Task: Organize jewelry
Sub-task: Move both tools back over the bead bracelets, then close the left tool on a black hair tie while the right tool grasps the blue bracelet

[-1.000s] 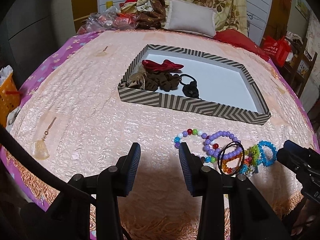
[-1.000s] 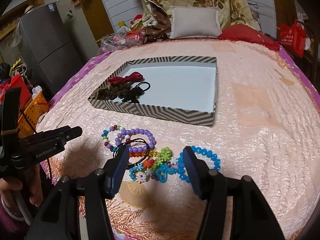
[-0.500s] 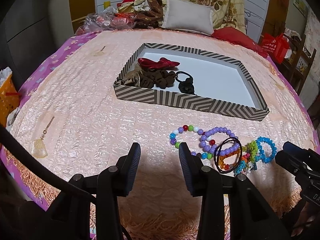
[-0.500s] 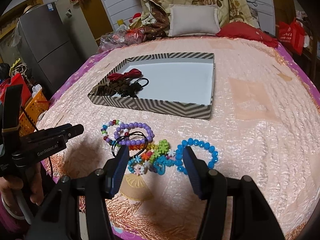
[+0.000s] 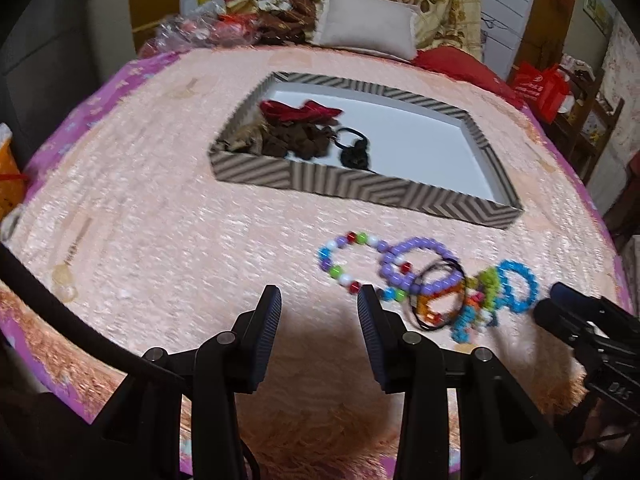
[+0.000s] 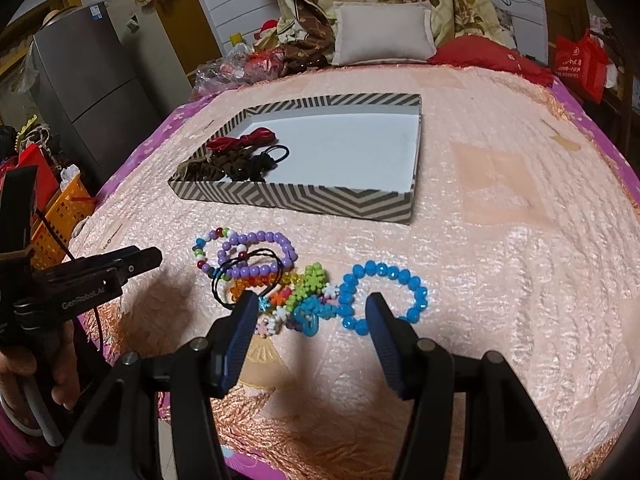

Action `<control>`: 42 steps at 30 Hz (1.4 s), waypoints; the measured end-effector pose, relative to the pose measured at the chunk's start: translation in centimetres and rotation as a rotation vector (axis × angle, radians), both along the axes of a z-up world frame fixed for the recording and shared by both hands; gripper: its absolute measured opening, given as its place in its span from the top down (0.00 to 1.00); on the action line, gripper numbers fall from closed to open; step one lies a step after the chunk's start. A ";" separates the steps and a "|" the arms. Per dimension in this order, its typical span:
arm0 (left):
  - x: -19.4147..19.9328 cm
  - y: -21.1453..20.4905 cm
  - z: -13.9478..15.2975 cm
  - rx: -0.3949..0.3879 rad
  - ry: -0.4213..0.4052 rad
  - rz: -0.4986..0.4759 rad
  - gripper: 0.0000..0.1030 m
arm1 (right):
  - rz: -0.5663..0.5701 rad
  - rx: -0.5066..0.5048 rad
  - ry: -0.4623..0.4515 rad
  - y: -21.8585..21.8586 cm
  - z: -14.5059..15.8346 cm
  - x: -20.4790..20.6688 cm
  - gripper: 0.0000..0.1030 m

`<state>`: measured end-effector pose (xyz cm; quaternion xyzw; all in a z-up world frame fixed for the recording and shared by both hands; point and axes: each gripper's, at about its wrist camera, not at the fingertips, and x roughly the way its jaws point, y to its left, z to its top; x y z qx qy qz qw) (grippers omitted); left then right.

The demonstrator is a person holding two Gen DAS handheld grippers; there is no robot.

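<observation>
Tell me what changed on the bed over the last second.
Nothing was picked up or let go. Both cameras' views drifted slightly, so the box and bracelets sit a little lower in the frames. The left gripper and right gripper stay open and empty above the bedspread. The bracelets lie in the same cluster, and the hair ties remain in the box's corner.
</observation>
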<state>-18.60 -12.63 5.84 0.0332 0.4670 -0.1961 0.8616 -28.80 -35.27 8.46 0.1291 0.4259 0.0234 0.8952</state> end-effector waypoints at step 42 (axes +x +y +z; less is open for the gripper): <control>0.4 -5.2 -2.7 -0.150 0.124 -0.136 1.00 | -0.094 -0.142 0.116 -4.1 -3.9 2.6 0.70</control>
